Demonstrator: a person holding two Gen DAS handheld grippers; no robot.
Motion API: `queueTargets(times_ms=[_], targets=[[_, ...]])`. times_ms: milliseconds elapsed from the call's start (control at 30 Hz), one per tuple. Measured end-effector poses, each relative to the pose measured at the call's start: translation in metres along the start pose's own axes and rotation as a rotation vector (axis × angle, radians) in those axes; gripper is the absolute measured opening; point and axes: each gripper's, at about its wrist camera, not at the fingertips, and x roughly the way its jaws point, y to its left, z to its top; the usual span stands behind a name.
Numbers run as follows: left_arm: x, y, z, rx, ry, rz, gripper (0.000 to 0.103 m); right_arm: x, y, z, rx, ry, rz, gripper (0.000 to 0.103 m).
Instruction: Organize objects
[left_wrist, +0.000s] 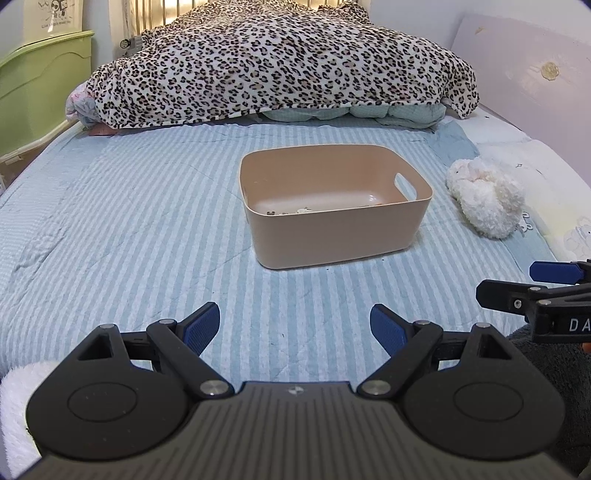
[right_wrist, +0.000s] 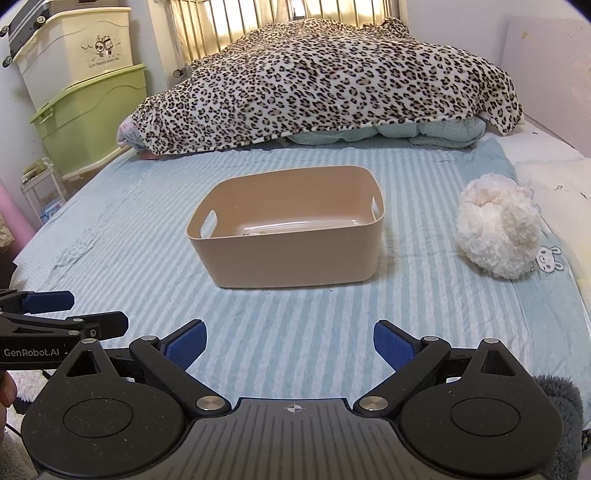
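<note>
A tan plastic bin (left_wrist: 340, 229) with handle cut-outs stands on the striped blue bedsheet; it also shows in the right wrist view (right_wrist: 295, 258). A few small bits lie on its floor. A fluffy white plush (left_wrist: 485, 197) lies to the right of the bin, also in the right wrist view (right_wrist: 496, 230). My left gripper (left_wrist: 293, 326) is open and empty, low over the sheet in front of the bin. My right gripper (right_wrist: 288, 345) is open and empty, beside the left one; it also shows at the right edge of the left wrist view (left_wrist: 517, 284).
A leopard-print blanket (right_wrist: 332, 85) over bedding fills the far end of the bed. Green and cream storage boxes (right_wrist: 88, 110) stand at the left. A pale headboard panel (left_wrist: 524, 74) lines the right side. White and grey fuzzy fabric lies near the front edge.
</note>
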Motion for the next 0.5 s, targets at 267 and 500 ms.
queueTargets(times_ms=[267, 500], targets=[[-0.0012, -0.0019, -0.0001, -0.001, -0.001, -0.016, 0.089, 0.0, -0.0014, -0.0004, 0.009, 0.005, 0.004, 0.099], [-0.0011, -0.0013, 0.0009, -0.015, -0.007, -0.035, 0.093, 0.0023, -0.0002, -0.0002, 0.007, 0.007, 0.005, 0.099]])
